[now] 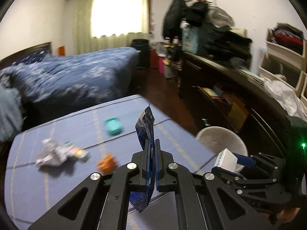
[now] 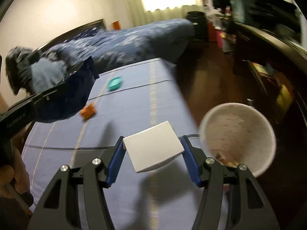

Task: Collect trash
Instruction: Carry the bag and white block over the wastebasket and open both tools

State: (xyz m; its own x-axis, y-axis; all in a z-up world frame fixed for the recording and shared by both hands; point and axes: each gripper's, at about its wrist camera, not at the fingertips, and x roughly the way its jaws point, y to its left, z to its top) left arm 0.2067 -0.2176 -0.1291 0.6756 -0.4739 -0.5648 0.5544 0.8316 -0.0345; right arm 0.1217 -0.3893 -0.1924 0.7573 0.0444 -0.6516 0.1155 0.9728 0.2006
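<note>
The left gripper point(image 1: 152, 164) is clamped on a blue snack wrapper point(image 1: 146, 132); the right gripper point(image 2: 153, 160), half open, grips a white carton point(image 2: 153, 146). The white bin point(image 2: 238, 134) stands just right, ready for disposal.

White walls, bright curtained window point(image 1: 117, 13), dark wood floor point(image 1: 163, 94) — blue-quilted bed point(image 1: 76, 72), cluttered dark dresser point(image 1: 220, 76).

free: bare blue tablecloth point(image 2: 134, 103) right half | obstacles: teal tray point(image 2: 114, 83), orange piece point(image 2: 87, 112), crumpled paper point(image 1: 51, 152)
</note>
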